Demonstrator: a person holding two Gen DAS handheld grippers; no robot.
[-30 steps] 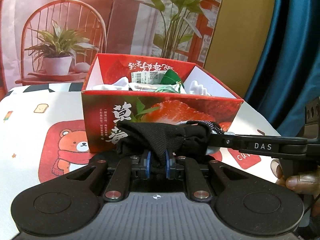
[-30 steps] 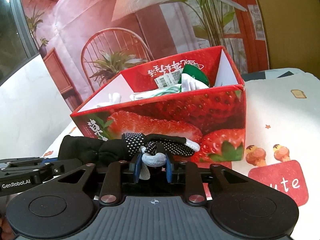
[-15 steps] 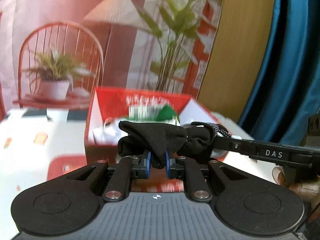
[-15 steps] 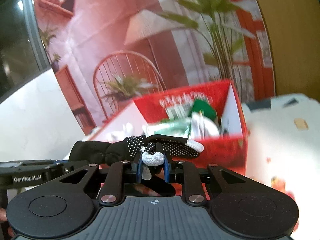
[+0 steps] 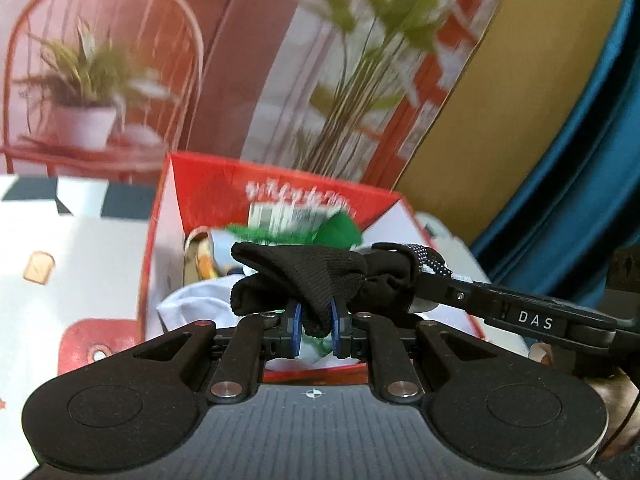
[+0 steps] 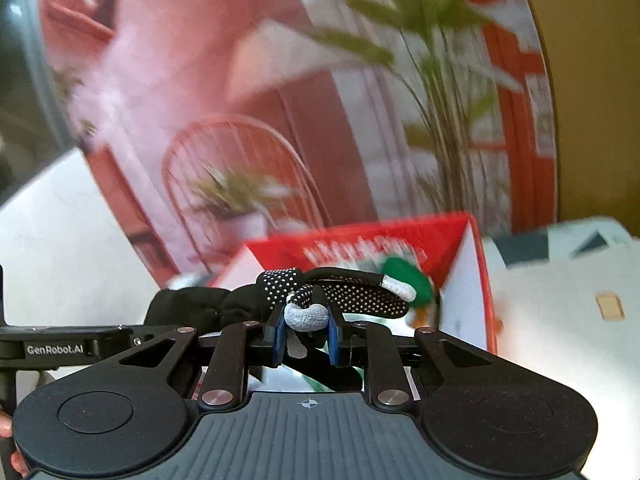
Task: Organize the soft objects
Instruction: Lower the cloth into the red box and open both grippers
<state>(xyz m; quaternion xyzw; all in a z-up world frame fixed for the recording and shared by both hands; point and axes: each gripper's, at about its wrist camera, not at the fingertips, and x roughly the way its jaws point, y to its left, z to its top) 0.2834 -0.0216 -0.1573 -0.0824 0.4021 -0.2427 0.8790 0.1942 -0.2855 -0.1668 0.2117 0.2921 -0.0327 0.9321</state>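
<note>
A black knit glove (image 5: 316, 276) hangs stretched between both grippers above the open red strawberry box (image 5: 160, 240). My left gripper (image 5: 314, 326) is shut on its plain black cuff end. My right gripper (image 6: 306, 334) is shut on the dotted finger end with grey tips (image 6: 306, 316); the same glove (image 6: 352, 296) reaches left toward the other gripper's arm. Inside the box (image 6: 472, 264) lie white cloth (image 5: 192, 304), a green item (image 5: 336, 232) and a labelled packet, blurred.
The box stands on a white tablecloth (image 5: 80, 256) with printed bears and toast. A printed backdrop of a chair and plants rises behind it. A blue curtain (image 5: 592, 160) hangs at the right. The person's hand (image 5: 616, 412) grips the right handle.
Both grippers rose and moved forward with the glove, from in front of the box's wall to over its open top. The grips did not change.
</note>
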